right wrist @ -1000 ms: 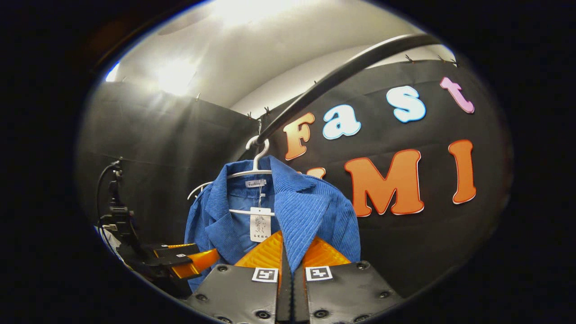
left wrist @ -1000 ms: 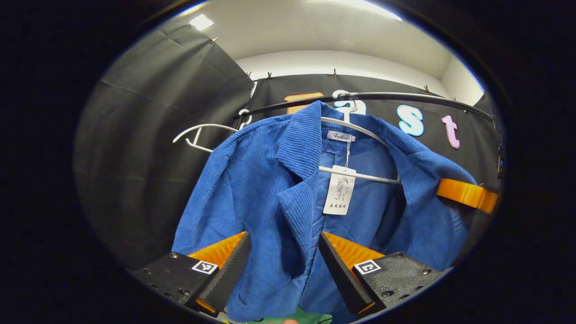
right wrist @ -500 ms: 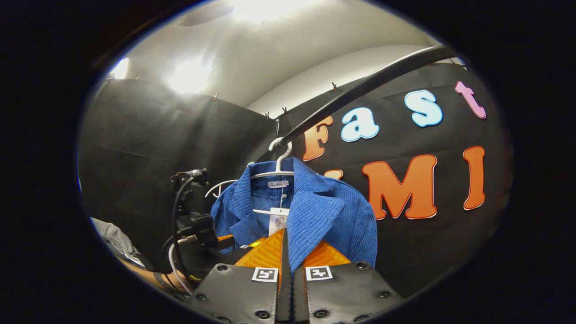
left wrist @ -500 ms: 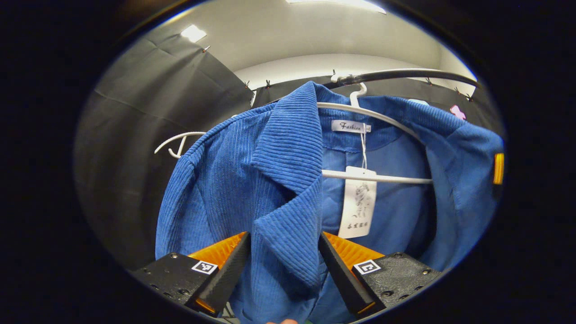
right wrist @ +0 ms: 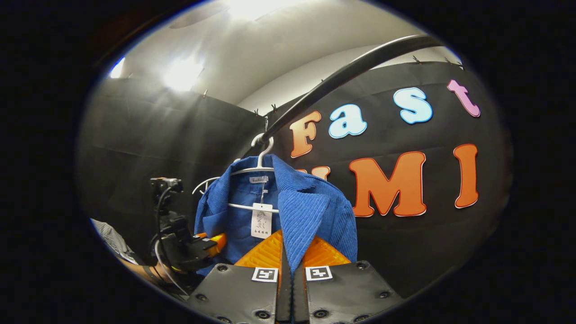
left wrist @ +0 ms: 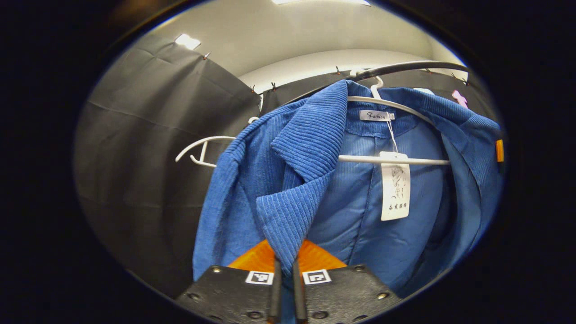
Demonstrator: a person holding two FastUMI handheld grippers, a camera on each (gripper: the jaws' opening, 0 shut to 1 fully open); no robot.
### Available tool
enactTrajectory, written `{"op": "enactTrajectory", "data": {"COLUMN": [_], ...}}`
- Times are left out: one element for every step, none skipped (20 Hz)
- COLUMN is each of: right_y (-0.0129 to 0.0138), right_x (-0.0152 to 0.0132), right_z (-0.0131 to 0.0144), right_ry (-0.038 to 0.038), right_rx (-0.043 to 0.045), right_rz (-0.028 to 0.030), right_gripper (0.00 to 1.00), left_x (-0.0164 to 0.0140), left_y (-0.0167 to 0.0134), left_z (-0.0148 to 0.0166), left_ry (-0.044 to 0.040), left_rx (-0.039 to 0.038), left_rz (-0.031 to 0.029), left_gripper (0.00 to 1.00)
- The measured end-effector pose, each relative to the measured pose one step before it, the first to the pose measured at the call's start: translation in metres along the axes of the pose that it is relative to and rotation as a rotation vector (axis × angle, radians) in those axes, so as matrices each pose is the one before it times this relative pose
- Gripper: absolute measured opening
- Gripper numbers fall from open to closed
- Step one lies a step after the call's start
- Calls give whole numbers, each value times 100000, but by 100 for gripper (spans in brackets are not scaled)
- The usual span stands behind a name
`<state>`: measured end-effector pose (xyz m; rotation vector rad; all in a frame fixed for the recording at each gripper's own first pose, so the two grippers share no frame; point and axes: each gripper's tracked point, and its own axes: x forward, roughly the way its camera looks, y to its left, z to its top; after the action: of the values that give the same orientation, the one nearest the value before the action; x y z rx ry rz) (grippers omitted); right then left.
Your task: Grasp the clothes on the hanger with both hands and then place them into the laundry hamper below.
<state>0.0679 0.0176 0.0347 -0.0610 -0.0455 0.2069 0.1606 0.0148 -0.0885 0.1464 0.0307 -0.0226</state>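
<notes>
Left gripper view showed the left hand-held gripper [left wrist: 284,270] clamped on the jacket's [left wrist: 252,189] lapel, its fingers spread wide half a second before. The right hand-held gripper [right wrist: 289,265] pinched the other lapel. The jacket hung on the hanger [left wrist: 396,159]. Grasping looked done; next, lift it off

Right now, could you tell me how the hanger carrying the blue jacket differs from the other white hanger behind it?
The loaded hanger carries the blue jacket, with a paper tag dangling at its crossbar; the spare hanger is bare. The loaded hanger sits nearer both tools, and the spare hanger is farther back, partly hidden by the jacket's shoulder. Both are white. The loaded one hooks on the dark rail.
</notes>
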Motion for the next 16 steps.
{"op": "enactTrajectory", "data": {"right_y": [-377, 29, -162, -86, 87, 189, 132, 188, 219, 260, 140, 33, -56, 132, 112, 262], "right_x": [38, 161, 236, 47, -35, 220, 136, 159, 236, 224, 140, 159, 167, 110, 143, -129], "right_z": [-177, -295, -344, -388, -416, -89, -162, -110, -193, -261, -169, -131, -162, -139, -134, -169], "right_ry": [-8, 478, 435, 423, 572, 232, 23, 3, 364, 253, 182, 173, 231, 321, 212, 217], "right_rx": [-232, -515, -903, -1070, -512, -216, -84, 46, 143, 312, 368, 222, 141, 118, 363, 501], "right_rz": [-713, 288, -950, -574, 24, 189, 252, 311, 322, 285, 486, 162, 72, 0, 177, 381], "right_gripper": [9, 9, 9, 9, 9, 9, 9, 9, 9, 9, 9, 9, 9, 9, 9, 9], "left_x": [-417, -335, -758, -588, -697, -537, -391, -401, -354, -562, -459, -307, -293, -276, -496, -264], "left_y": [440, 402, 765, 818, 543, 77, 126, 378, 515, 454, 458, 487, 113, -630, -35, 459], "left_z": [769, 738, 735, 820, 780, 878, 862, 930, 726, 727, 529, 600, 751, 627, 587, 1076], "left_ry": [206, -96, -410, 33, 1072, 908, 1133, 436, 621, 530, 789, 485, 59, 1006, -29, -1368], "left_rx": [2801, 1853, 1310, 796, -403, -1640, -1524, -987, -286, 388, 371, -376, -1603, -2055, -1056, 993], "left_rz": [-783, 183, 1439, 1609, 438, -1597, -1827, -1255, -1060, -484, -3, 293, -1203, -4394, -1837, 632], "left_gripper": [9, 6, 5, 2, 2, 2, 2, 3, 5, 5, 2, 2, 5, 5, 5, 5]}}
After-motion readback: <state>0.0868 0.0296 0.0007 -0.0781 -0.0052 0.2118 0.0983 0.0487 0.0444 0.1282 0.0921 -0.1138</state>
